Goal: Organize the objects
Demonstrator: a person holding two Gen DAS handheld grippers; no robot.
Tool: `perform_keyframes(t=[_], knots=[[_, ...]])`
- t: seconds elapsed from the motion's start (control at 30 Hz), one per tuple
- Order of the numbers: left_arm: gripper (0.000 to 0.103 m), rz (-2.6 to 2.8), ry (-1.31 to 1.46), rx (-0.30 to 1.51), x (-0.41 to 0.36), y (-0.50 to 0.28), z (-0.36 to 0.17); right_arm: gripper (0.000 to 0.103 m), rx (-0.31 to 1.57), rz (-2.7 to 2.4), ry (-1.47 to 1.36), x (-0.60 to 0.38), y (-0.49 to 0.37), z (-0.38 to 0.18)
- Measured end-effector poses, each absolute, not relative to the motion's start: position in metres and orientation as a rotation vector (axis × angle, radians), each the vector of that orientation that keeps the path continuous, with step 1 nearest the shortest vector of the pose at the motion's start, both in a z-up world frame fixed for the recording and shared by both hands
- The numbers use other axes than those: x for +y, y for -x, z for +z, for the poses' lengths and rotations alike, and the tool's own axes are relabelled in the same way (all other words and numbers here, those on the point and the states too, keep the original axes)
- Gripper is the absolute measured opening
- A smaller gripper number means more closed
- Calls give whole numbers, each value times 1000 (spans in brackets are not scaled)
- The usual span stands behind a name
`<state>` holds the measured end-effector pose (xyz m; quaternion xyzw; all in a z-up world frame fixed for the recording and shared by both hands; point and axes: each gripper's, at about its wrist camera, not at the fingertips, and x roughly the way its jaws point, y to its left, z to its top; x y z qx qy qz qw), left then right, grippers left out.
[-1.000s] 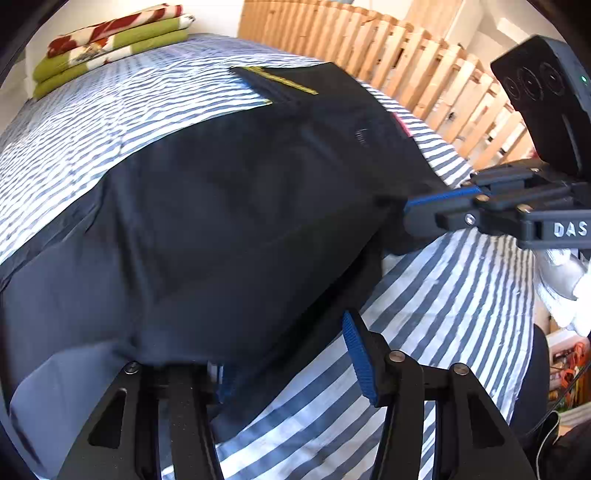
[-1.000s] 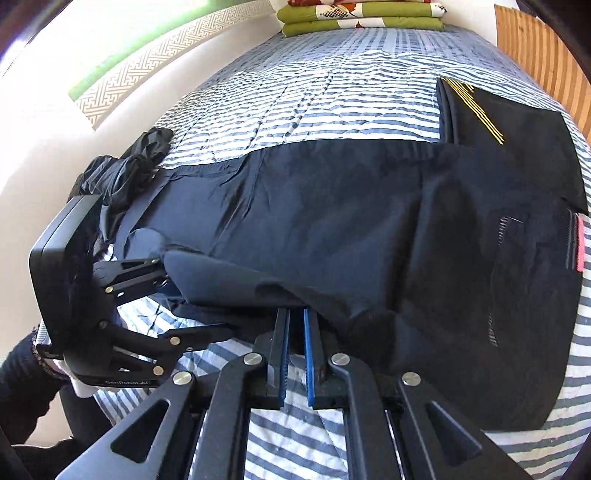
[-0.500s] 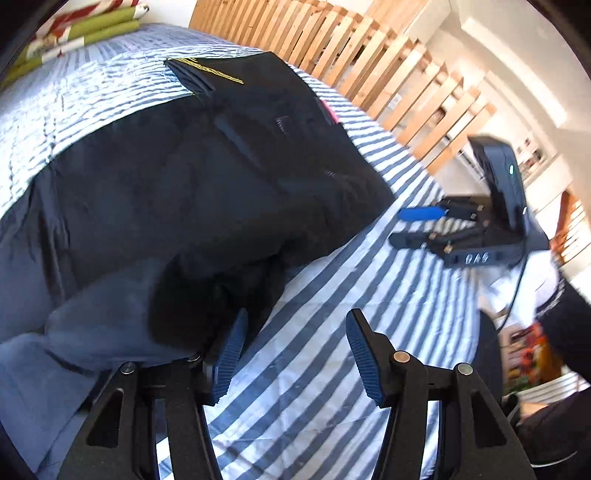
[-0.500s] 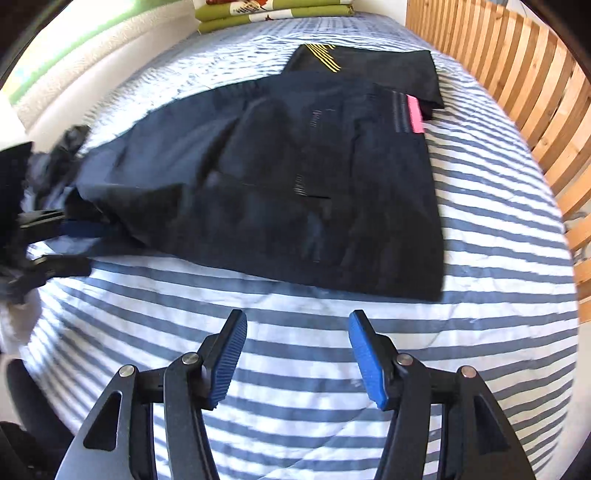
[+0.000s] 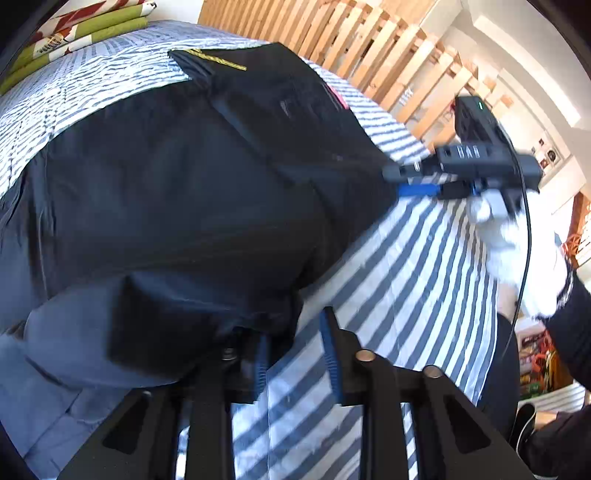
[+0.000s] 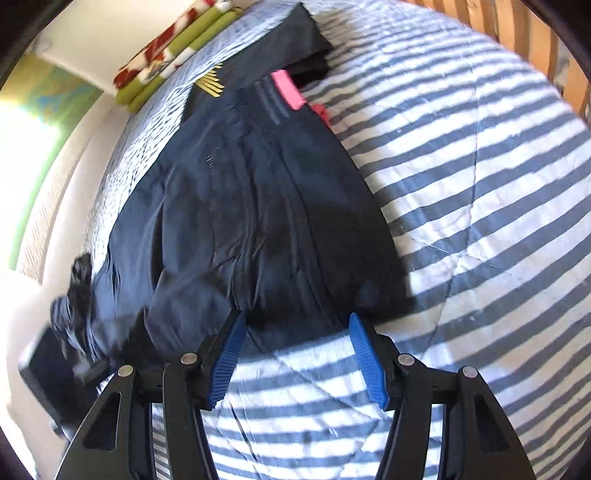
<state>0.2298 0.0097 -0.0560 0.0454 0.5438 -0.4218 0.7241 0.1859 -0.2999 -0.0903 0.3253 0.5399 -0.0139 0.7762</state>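
Dark garment (image 5: 192, 206) on striped bed, left hand-held gripper (image 5: 295, 354) closing beside its edge, right hand-held gripper (image 6: 295, 354) spread, empty.

Garment (image 6: 240, 206) lies on bedspread (image 6: 480, 184), folded blankets (image 6: 166, 55) behind.

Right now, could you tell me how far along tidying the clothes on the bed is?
Partly done. The dark trousers lie spread on the striped bed, one black garment already folded beyond them. The left gripper has been closing at their near edge; the right gripper is open, empty. Folding remains.
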Motion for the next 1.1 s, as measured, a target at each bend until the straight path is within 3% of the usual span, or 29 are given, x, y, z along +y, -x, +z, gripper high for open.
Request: perform_keyframes(t=[0.03,0.07,0.1,0.3,0.37,0.53,0.67,0.77,0.87,0.93,1.1], knots=[[19,-927,-105,1211,11,-227,-58,55,1156,-45,-713,-300,-188,-89],[19,-929,-103,1220,13,-223,-59,46,1156,-59,-694,-297,-190,-86],[19,-932,-102,1223,14,-221,-61,31,1158,-77,-660,-294,-193,-84],[18,-943,-150,1225,8,-203,-66,12,1110,-155,-535,-286,-187,-60],[18,-951,-207,1201,6,-186,-63,12,1054,-196,-451,-281,-184,-44],[19,-953,-216,1227,35,-164,-53,13,1136,-254,-200,-260,-198,-62],[19,-807,-125,1220,119,-159,-33,32,1156,-297,-156,-266,-192,-53],[21,-604,-39,1202,202,-168,-22,32,1113,-339,-126,-260,-177,-33],[39,-345,26,1193,284,-186,-20,33,1076,-274,-139,-236,-164,-14],[62,-198,40,1188,328,-201,-26,33,1067,-171,-137,-205,-164,-6],[64,-46,232,1203,391,-235,-46,32,1058,83,-16,-104,-179,-3]])
